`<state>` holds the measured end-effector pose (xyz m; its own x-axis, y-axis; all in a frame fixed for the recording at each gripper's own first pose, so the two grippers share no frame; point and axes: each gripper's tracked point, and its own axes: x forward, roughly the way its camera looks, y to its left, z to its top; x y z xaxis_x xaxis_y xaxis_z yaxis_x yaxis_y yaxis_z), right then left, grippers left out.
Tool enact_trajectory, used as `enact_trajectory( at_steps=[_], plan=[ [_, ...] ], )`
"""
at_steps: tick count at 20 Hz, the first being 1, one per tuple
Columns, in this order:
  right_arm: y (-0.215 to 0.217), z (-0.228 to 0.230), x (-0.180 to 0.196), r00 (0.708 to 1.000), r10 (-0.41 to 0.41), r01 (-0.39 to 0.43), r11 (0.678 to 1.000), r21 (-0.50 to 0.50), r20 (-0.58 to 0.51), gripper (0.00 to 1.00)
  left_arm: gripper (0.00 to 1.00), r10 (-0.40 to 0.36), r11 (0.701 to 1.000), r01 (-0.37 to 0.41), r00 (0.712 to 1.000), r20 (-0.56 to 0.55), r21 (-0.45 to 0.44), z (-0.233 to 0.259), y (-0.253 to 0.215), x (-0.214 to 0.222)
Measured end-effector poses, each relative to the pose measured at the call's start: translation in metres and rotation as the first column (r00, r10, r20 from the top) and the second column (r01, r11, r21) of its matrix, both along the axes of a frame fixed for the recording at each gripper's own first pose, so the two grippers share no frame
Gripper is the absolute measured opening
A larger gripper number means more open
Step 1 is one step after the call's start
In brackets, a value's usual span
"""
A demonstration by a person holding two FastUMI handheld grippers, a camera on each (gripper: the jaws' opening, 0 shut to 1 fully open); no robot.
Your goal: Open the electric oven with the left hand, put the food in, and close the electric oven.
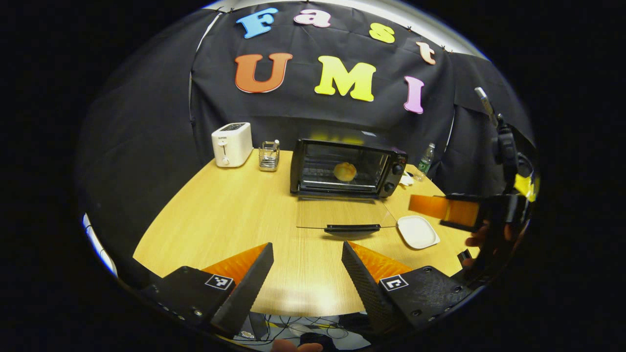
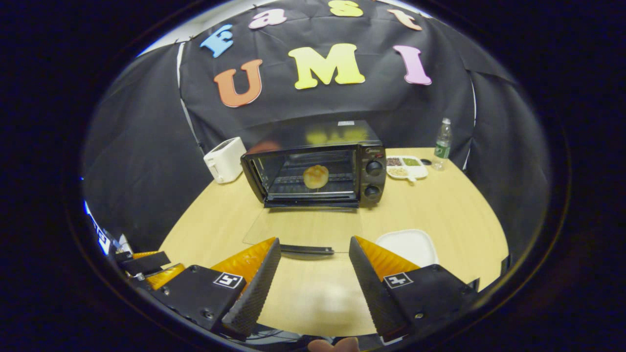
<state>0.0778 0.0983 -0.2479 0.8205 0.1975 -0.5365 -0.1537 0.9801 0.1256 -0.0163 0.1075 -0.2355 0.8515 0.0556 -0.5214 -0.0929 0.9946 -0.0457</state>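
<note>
**Door down, bun inside: the handle is the thing to take**

With the oven door point(image 1: 342, 214) lying flat on the table point(image 1: 220, 210) and the food point(image 1: 345, 171) already sitting on the rack, what I judge to be left is the closing. In the left gripper view the electric oven point(image 1: 348, 168) stands just above the centre of the frame, its glass door folded down toward me, the dark bar handle point(image 1: 353, 228) at its near edge. My left claw point(image 1: 307, 274) sits at the bottom centre, fingers spread wide, gripping nothing, lined up short of that handle. My right claw point(image 2: 313, 271) is likewise agape and empty at the bottom of the right gripper view; I also see it at the right edge of the left gripper view.

The door looks stiff, glass-paned and hinged at the oven's foot, so I expect it to swing as one rigid leaf with some weight. The pane is slick and breakable; I would keep off it. The handle is the place to take hold: fingers above and below the bar, or simply under it, lifting upward.

The food looks like a soft, light round bun, set mid-rack, clear of the door's swing. A white plate point(image 1: 417, 231) lies right of the handle, near enough to mind.
</note>
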Motion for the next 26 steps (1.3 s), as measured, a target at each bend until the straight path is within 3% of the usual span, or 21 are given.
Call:
enact_trajectory(
  at_steps=[5, 12, 22, 26],
  plan=[
    [-0.039, 0.007, -0.019, 1.0, 0.001, -0.001, 0.997, -0.073, 0.002, 0.9, 0.93, -0.044, 0.998, 0.041, 0.997, -0.059, -0.043, -0.045, -0.032, 0.022],
    [-0.098, 0.027, -0.016, 0.998, -0.054, 0.057, 0.991, -0.124, 0.031, 0.9, 0.94, -0.078, 0.995, 0.068, 0.986, -0.147, -0.075, -0.103, -0.075, 0.063],
    [-0.157, 0.027, -0.018, 0.986, -0.165, 0.166, 0.98, -0.108, 0.013, 0.91, 0.93, -0.012, 1.0, 0.007, 0.972, -0.236, -0.022, -0.149, -0.086, 0.108],
    [-0.168, 0.029, -0.019, 0.982, -0.189, 0.19, 0.976, -0.109, 0.016, 0.91, 0.93, -0.009, 0.999, 0.018, 0.974, -0.224, 0.035, -0.15, -0.08, 0.124]
  ],
)
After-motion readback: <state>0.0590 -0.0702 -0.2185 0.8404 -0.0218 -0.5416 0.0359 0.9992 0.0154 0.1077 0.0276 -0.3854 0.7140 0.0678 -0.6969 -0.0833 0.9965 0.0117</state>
